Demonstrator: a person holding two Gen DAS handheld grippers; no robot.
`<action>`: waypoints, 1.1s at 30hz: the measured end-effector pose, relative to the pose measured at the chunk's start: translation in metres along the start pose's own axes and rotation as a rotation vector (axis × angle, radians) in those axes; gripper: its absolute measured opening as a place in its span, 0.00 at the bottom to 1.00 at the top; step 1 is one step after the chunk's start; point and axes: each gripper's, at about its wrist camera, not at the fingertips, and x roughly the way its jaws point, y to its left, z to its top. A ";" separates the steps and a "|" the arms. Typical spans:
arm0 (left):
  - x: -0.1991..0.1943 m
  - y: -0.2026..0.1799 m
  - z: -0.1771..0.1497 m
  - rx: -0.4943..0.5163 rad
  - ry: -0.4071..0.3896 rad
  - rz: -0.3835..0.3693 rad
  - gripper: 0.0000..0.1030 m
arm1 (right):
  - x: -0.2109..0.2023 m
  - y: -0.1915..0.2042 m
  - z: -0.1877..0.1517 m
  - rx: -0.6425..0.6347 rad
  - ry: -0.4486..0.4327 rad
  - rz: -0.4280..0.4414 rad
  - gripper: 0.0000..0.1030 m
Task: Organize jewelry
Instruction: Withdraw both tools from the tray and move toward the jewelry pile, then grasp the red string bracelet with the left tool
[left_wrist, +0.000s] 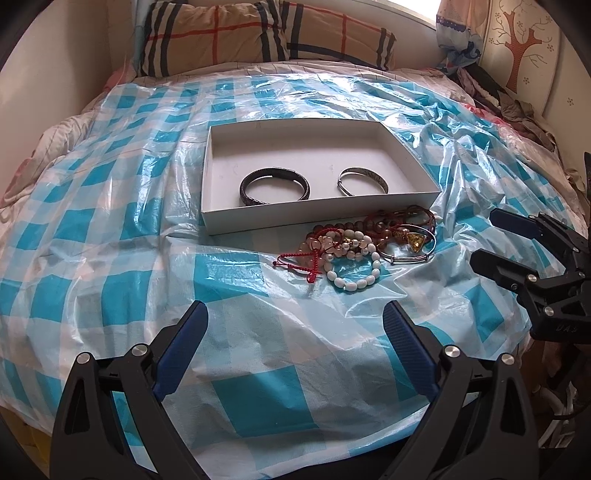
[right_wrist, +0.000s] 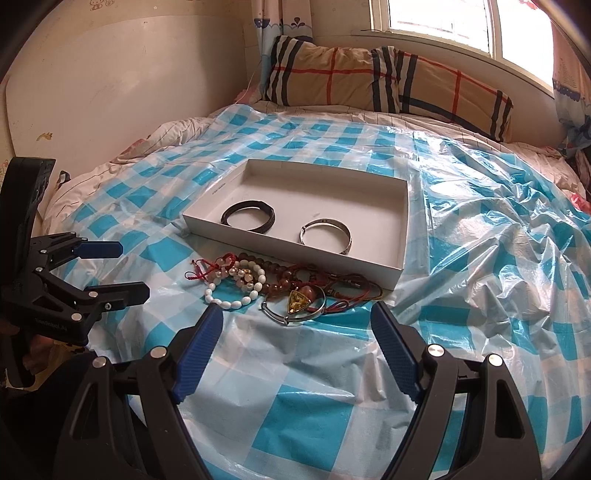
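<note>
A white shallow box (left_wrist: 317, 218) (right_wrist: 295, 247) lies on the blue-checked plastic sheet. Inside it are a dark braided bracelet (left_wrist: 275, 186) (right_wrist: 248, 220) and a silver bangle (left_wrist: 364, 181) (right_wrist: 325, 235). In front of the box lies a tangled pile of jewelry (left_wrist: 364, 245) (right_wrist: 280, 284): a white bead bracelet (left_wrist: 352, 275) (right_wrist: 231, 295), red cords, brown beads, a thin silver bangle with a yellow pendant (left_wrist: 415, 242) (right_wrist: 297, 299). My left gripper (left_wrist: 295, 314) is open and empty, short of the pile. My right gripper (right_wrist: 297, 314) is open and empty, just before the pendant bangle.
The sheet (left_wrist: 110, 258) covers a bed with plaid pillows (left_wrist: 266, 33) (right_wrist: 388, 79) at the far end. Clothes (left_wrist: 517, 107) are heaped at the right. A window (right_wrist: 461, 26) is behind. Each gripper shows in the other's view, the right one (left_wrist: 487, 240) and the left one (right_wrist: 125, 269).
</note>
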 end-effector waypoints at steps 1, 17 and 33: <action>0.001 0.001 -0.001 -0.003 0.001 0.001 0.89 | 0.005 0.002 0.002 -0.011 0.006 0.003 0.77; 0.011 0.019 -0.005 -0.035 0.016 0.005 0.89 | 0.079 0.010 0.001 -0.149 0.163 0.042 0.47; 0.042 -0.014 0.022 0.178 -0.025 0.000 0.89 | 0.061 -0.001 0.000 -0.080 0.125 0.045 0.39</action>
